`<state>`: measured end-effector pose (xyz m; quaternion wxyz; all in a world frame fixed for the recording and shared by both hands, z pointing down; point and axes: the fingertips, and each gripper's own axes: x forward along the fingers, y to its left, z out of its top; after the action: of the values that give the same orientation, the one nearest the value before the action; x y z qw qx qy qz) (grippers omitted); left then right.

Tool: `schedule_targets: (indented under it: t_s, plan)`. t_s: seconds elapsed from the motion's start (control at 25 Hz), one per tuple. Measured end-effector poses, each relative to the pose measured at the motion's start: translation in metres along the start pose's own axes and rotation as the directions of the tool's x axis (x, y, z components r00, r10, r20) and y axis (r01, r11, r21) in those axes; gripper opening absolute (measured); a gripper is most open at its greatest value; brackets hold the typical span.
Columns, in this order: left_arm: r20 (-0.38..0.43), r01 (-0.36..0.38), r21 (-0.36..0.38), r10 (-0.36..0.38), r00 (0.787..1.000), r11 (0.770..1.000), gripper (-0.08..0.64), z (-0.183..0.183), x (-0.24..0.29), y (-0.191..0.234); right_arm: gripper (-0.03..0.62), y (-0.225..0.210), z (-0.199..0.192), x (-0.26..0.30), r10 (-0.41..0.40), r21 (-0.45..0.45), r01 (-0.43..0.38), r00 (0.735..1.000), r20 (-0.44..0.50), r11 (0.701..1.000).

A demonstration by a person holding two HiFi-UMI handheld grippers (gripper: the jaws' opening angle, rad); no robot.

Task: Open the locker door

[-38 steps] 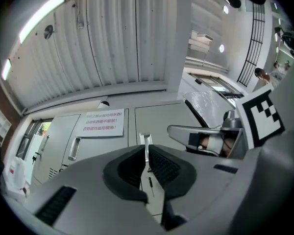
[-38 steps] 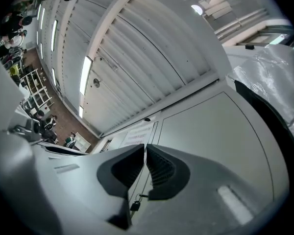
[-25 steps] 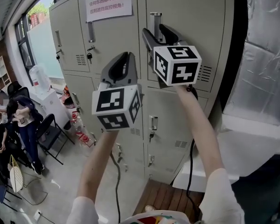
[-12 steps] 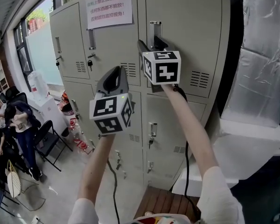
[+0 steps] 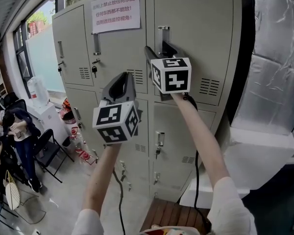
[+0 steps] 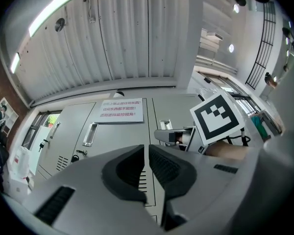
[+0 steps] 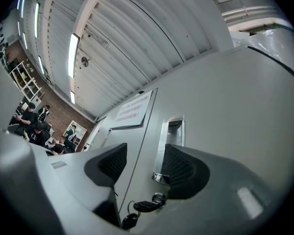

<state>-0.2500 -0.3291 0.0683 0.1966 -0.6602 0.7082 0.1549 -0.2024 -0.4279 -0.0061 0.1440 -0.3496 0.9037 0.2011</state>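
Head view: a block of beige lockers (image 5: 112, 131) stands in front of the person. The door (image 5: 201, 28) of the top right locker is closed and lies flush with the doors beside it. Its handle (image 5: 162, 35) is a vertical metal recess near the left edge of the door. The right gripper (image 5: 160, 51) is held up at this handle, with its tips just below it and near the door. The left gripper (image 5: 123, 76) is lower and more to the left, in front of the middle column and apart from the door. A notice (image 5: 115, 10) is stuck on the top middle door. At the far left, people (image 5: 19, 126) sit on chairs.

Left gripper view: the jaws of the left gripper (image 6: 147, 152) are almost together, with only a thin slit between them, and nothing is in it. Beyond them are the notice (image 6: 121, 110) and the right gripper (image 6: 174, 136) beside the handle (image 6: 165, 125).

Right gripper view: the jaws of the right gripper (image 7: 144, 163) are wide apart and hold nothing. The handle (image 7: 172, 136) shows in the gap, close to the right jaw; I cannot tell if it touches the jaw. Below it, a key (image 7: 147, 205) sits in the lock.
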Motion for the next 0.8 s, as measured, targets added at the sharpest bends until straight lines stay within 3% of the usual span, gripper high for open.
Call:
schedule_targets:
  t_s: [0.32, 0.4, 0.44, 0.8]
  plan:
    - [-0.052, 0.089, -0.037, -0.091, 0.994, 0.995, 0.025, -0.016, -0.001, -0.017, 0.23, 0.016, 0.012, -0.02, 0.067, -0.017, -0.066, 0.998, 0.022, 0.998]
    - [-0.06, 0.145, -0.057, -0.148, 0.987, 0.988, 0.135, -0.02, -0.003, -0.028, 0.23, 0.019, 0.016, -0.028, 0.087, -0.008, -0.087, 0.996, 0.028, 0.996]
    - [-0.065, 0.17, -0.065, -0.174, 0.983, 0.983, 0.147, -0.022, -0.004, -0.033, 0.23, 0.021, 0.018, -0.031, 0.094, -0.005, -0.094, 0.995, 0.029, 0.996]
    - [-0.083, 0.246, -0.095, -0.254, 0.964, 0.964, 0.147, -0.022, -0.017, -0.06, 0.23, 0.041, 0.038, -0.068, 0.121, -0.046, -0.119, 0.992, 0.043, 0.992]
